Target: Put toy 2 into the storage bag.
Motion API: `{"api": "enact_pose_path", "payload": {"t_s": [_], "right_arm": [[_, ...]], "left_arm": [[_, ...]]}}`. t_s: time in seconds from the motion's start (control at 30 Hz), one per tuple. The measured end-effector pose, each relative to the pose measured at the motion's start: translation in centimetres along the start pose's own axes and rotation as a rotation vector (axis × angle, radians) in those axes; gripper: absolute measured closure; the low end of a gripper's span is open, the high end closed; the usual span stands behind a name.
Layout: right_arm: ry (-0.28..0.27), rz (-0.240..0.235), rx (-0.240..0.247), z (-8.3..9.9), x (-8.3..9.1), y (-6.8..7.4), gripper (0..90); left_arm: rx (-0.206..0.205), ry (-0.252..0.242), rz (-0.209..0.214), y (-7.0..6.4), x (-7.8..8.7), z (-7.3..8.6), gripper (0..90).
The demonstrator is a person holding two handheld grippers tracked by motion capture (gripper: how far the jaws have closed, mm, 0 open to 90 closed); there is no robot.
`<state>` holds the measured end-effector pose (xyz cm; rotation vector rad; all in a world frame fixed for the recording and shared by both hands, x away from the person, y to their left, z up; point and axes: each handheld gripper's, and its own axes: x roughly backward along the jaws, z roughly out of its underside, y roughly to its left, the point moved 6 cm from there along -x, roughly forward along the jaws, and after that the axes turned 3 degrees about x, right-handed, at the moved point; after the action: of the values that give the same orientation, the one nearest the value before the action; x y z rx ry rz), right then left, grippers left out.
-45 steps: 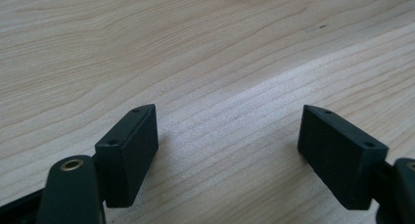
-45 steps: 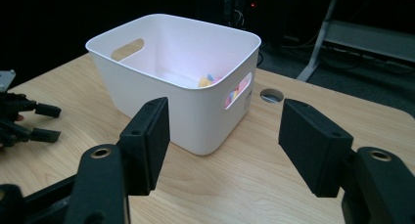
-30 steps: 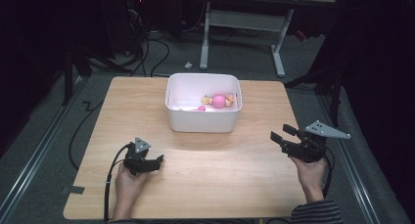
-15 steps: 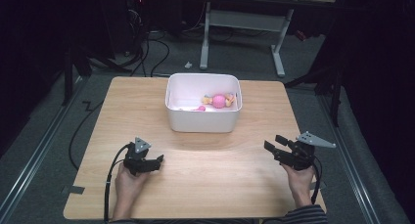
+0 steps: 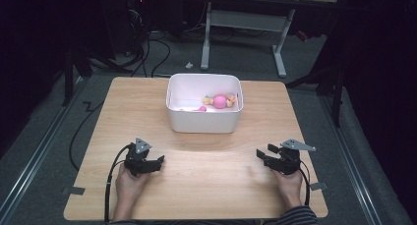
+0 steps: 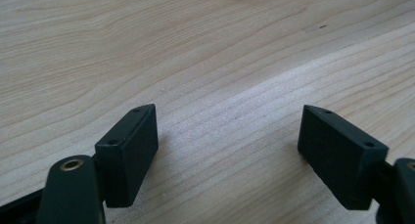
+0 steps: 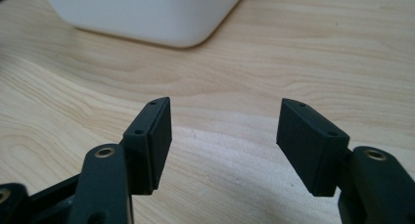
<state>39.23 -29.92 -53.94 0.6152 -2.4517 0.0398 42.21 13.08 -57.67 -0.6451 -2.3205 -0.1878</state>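
A white tub stands at the far middle of the wooden table; inside it lie small pink and yellow toys. My left gripper rests low on the table at the front left, open, with bare wood between its jaws. My right gripper sits at the front right, also open and holding nothing. In the right gripper view the tub's near corner lies ahead and to the left.
Table edges run close behind both hands. Beyond the table's far edge stands a desk frame on grey carpet, with cables on the floor. A black cable trails from the left gripper.
The right gripper has come down and inward toward the table's front, settling low over the wood. The left gripper has stayed put.
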Motion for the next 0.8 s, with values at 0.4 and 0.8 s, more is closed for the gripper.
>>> {"api": "enact_pose_path", "payload": {"t_s": [0.4, 0.8], "right_arm": [[0.119, 0.094, 0.102, 1.7, -3.0, 0.7, 36.7], [0.162, 0.112, 0.126, 1.8, -3.4, 1.0, 31.5]], "left_arm": [[-0.001, 0.001, 0.000, 0.0, 0.0, 0.0, 23.0], [0.000, 0.001, 0.000, 0.0, 0.0, 0.0, 23.0]]}}
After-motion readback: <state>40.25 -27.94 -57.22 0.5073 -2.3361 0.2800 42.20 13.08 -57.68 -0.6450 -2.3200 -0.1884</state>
